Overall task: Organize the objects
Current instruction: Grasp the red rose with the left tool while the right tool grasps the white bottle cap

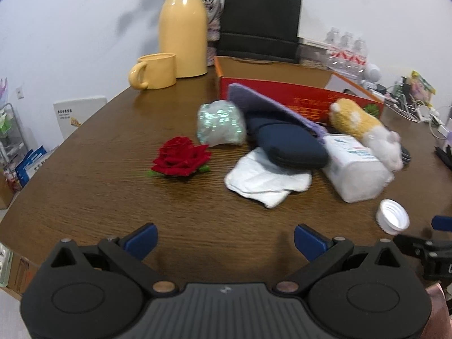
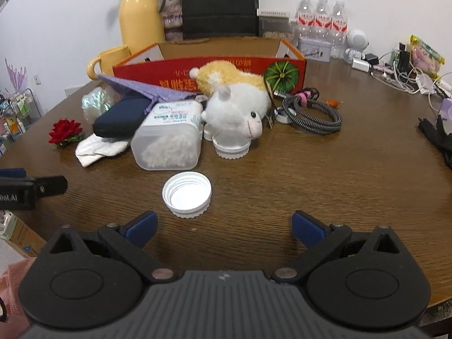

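Cotton-swab box [image 2: 169, 138] on its side, swabs inside, cardboard tray [image 2: 209, 65] behind

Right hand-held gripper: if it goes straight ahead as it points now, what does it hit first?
Probably the white cap, lying open side up just ahead, slightly left of centre between the open fingers of the right hand-held gripper. Beyond it sits the plush toy. Depth is uncertain.

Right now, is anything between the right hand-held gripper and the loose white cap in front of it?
Nothing visible. The white cap lies on bare table just ahead of the open right hand-held gripper.
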The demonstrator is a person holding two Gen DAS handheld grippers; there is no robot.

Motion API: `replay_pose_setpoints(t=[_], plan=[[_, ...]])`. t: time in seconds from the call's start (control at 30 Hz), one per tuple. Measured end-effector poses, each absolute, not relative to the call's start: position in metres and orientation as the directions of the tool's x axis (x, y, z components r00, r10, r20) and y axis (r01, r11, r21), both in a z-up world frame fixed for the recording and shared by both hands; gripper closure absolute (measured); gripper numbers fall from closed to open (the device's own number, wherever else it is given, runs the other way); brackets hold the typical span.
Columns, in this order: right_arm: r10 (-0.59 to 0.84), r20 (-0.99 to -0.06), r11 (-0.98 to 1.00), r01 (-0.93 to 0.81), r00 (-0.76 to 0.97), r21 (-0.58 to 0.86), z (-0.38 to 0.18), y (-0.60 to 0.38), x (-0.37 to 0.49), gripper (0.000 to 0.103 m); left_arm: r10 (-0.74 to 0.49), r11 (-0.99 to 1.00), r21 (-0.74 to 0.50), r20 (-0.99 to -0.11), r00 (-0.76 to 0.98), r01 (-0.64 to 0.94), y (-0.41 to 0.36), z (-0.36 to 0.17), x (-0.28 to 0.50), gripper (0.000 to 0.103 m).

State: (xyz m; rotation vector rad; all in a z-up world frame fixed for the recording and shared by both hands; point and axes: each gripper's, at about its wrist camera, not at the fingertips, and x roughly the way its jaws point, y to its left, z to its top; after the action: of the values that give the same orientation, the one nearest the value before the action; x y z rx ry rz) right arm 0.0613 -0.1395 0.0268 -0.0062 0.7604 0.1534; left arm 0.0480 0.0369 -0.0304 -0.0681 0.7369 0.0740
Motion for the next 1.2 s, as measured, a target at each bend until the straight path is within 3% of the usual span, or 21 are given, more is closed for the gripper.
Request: replay_pose_setpoints(t=[0.1, 0.17, 0.2, 0.23, 0.27, 0.37, 0.67, 0.83, 0.9, 1.2], plan=[[0.137, -0.682, 0.988, -0.149, 0.718, 0.041, 0.024, -0.136, 0.068, 0.001, 0.062, 0.993, -0.030, -0.678, 0.733, -0.112, 0.047, -0.034, 0.059, 0.000], [0.147, -0.672, 0.986, -0.164, 0.726, 0.039, 0.023, -0.132, 0.072, 0.011, 0.076, 0.992, -0.025, -0.677, 0.732, -0.125, 0.055, -0.035, 0.066, 0.000], [0.154, -0.663, 0.984, -0.176, 0.732, 0.034, 0.024, -0.130, 0.074, 0.026, 0.083, 0.991, -0.022, -0.674, 0.734, -0.132, 0.059, -0.035, 0.068, 0.000], [0.159, -0.652, 0.982, -0.188, 0.741, 0.027, 0.024, -0.127, 0.074, 0.049, 0.090, 0.990, -0.017, -0.672, 0.735, -0.137, 0.063, -0.036, 0.071, 0.000], [0.170, -0.639, 0.979, -0.201, 0.750, 0.024, 0.025, -0.125, 0.075, 0.063, 0.099, 0.990, -0.011, -0.668, 0.737, -0.142, 0.066, -0.036, 0.073, 0.000], [0.210, -0.624, 0.974, -0.214, 0.752, 0.070, 0.026, -0.129, 0.079, 0.062, 0.126, 0.988, 0.012, -0.657, 0.744, -0.157, 0.077, -0.036, 0.081, 0.000], [0.130, -0.622, 0.991, -0.115, 0.772, 0.064, 0.027, -0.137, 0.089, 0.062, 0.140, 0.989, 0.059, -0.632, 0.763, -0.132, 0.093, -0.034, 0.118, 0.000], [0.109, -0.623, 0.994, -0.104, 0.774, 0.044, 0.025, -0.136, 0.092, 0.062, 0.139, 0.990, 0.069, -0.661, 0.738, -0.124, 0.096, -0.040, 0.138, 0.000], [0.105, -0.624, 0.994, -0.103, 0.775, 0.039, 0.025, -0.135, 0.093, 0.062, 0.104, 0.992, 0.017, -0.670, 0.735, -0.124, 0.101, -0.042, 0.142, 0.000], [0.115, -0.613, 0.993, -0.106, 0.782, 0.051, 0.024, -0.138, 0.093, 0.062, 0.110, 0.991, 0.014, -0.668, 0.736, -0.136, 0.103, -0.044, 0.149, 0.000]])
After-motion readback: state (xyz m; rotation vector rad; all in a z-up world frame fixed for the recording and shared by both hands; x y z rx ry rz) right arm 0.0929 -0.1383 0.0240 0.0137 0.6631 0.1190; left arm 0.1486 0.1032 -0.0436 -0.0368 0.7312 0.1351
